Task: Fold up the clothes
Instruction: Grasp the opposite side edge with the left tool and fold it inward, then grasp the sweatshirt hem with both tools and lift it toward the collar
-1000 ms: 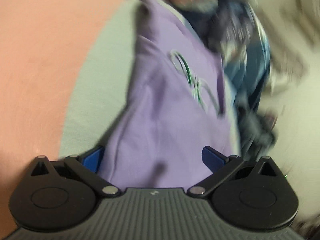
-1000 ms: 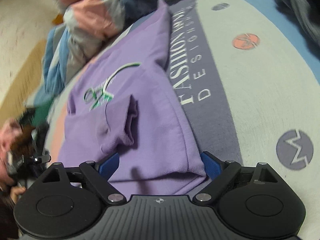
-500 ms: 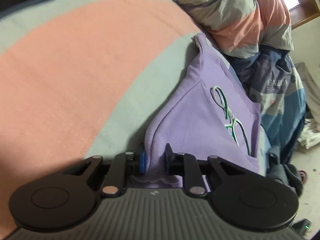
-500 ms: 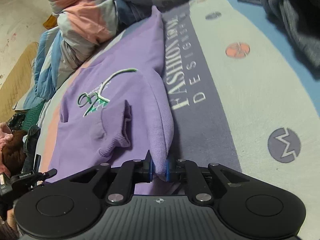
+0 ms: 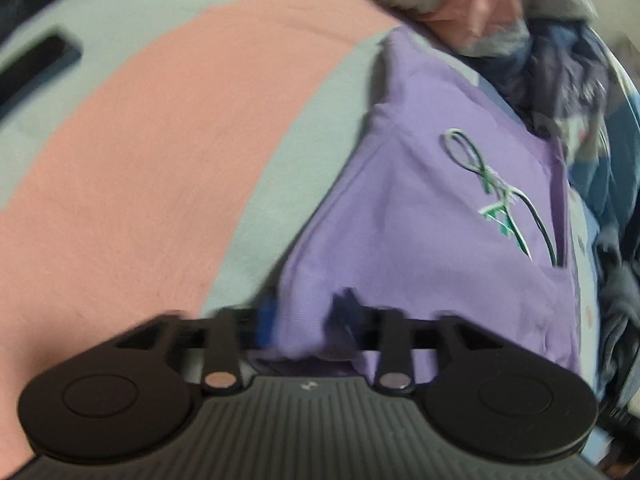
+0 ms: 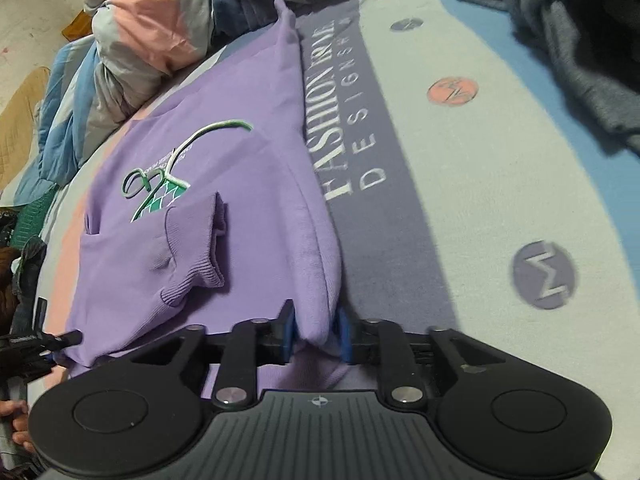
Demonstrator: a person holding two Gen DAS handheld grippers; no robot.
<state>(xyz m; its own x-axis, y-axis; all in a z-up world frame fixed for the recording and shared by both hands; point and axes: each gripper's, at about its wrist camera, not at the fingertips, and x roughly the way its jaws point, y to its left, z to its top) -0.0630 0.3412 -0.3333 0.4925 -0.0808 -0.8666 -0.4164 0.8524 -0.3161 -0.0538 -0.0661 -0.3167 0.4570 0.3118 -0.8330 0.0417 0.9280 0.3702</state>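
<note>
1. Left wrist view: my left gripper [image 5: 304, 322] at bottom centre has its jaws clamped on the near edge of the purple sweatshirt [image 5: 432, 216], which fills the right half of the frame over the pink-and-mint bedspread [image 5: 152, 168].
2. Right wrist view: my right gripper [image 6: 316, 334] pinches the sweatshirt's folded right edge at lower centre; the garment lies left of the "FASHION" lettering [image 6: 332, 120], its ribbed cuff [image 6: 200, 256] resting on top.

Lavender sweatshirt [image 6: 224, 216] with green-and-white chest logo [image 6: 168, 184], lying partly folded on a printed bedspread, ribbed cuff [image 6: 196, 256] resting across its front, near edges bunched and raised.
</note>
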